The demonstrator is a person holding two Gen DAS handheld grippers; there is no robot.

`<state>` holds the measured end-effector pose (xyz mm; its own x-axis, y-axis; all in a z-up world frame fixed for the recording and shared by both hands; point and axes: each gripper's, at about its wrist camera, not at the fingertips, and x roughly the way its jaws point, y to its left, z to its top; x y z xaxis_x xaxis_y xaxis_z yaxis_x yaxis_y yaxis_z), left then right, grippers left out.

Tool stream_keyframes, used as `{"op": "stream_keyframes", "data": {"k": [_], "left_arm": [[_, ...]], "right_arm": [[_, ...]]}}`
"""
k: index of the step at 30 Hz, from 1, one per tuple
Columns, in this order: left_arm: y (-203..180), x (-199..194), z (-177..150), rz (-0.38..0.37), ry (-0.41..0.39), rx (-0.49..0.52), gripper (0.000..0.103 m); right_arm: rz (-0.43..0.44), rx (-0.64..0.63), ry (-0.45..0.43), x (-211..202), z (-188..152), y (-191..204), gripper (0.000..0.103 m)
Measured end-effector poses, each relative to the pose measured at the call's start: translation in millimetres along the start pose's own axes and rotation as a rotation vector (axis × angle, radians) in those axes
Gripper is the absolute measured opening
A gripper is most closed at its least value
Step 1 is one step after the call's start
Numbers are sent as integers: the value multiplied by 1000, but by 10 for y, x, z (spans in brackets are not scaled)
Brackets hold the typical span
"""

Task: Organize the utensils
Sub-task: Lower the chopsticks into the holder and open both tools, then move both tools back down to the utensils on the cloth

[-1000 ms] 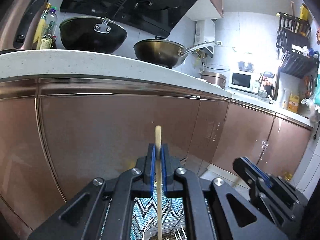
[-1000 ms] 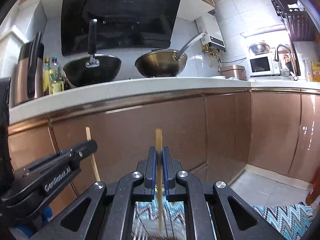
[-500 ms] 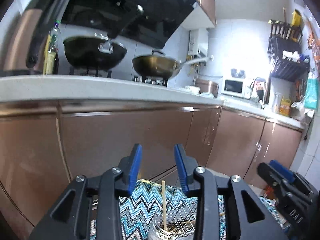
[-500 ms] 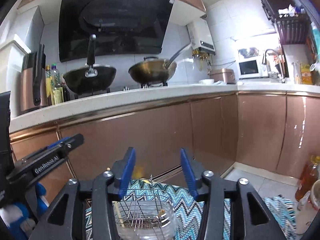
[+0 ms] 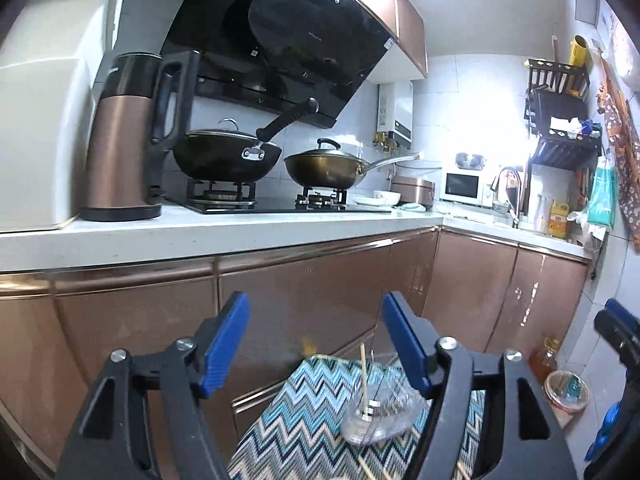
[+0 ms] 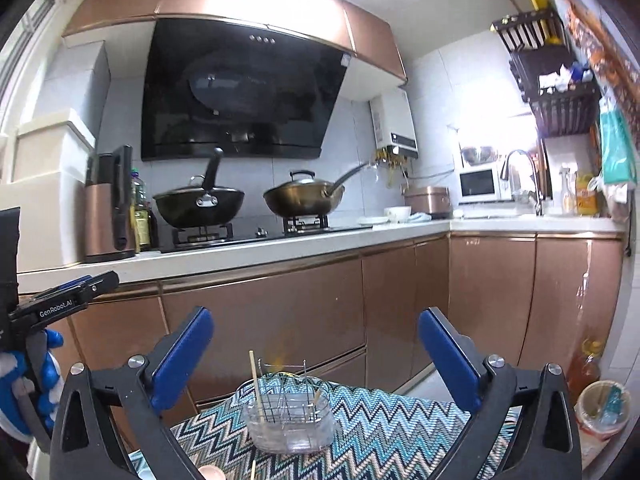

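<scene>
- The left gripper (image 5: 314, 344) is spread wide and grips nothing; its blue pads (image 5: 226, 344) stand well apart.
- Below and ahead of it, toward its right finger, a clear utensil holder (image 5: 378, 416) with a wire rack inside sits on the zigzag mat (image 5: 296, 412).
- One chopstick (image 5: 364, 374) stands nearly upright in the holder, its tip rising above the rim.
- The right gripper (image 6: 316, 354) is likewise wide open and empty, with the holder (image 6: 290, 416) centred between its fingers and lower down on the mat (image 6: 384, 420).
- From this side a chopstick (image 6: 256, 384) stands at the holder's left end, and a second, shorter-looking stick (image 6: 316, 396) leans at its right end.
- Loose sticks (image 5: 366, 472) lie on the mat nearer the cameras.
- One second ago each gripper was clamped on a chopstick held upright; now both have let go, and the sticks stand in the holder.
- Since half a second ago both jaws have spread further, and the views have risen to show the countertop (image 6: 280, 246) and woks (image 6: 200, 204).
</scene>
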<state>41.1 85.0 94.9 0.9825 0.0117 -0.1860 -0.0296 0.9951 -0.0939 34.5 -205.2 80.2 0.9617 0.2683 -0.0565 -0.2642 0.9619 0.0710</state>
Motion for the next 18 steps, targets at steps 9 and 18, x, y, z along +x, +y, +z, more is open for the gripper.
{"op": "stream_keyframes", "data": {"k": [9,18], "left_arm": [[275,-328,-284,-49,183,-29,68],[566,-209,-923,-112,444,-125,68]], "right_arm": [[-3,-12,26,-541,35,-7,103],[-14,1,142,-604,-138,-201,96]]}}
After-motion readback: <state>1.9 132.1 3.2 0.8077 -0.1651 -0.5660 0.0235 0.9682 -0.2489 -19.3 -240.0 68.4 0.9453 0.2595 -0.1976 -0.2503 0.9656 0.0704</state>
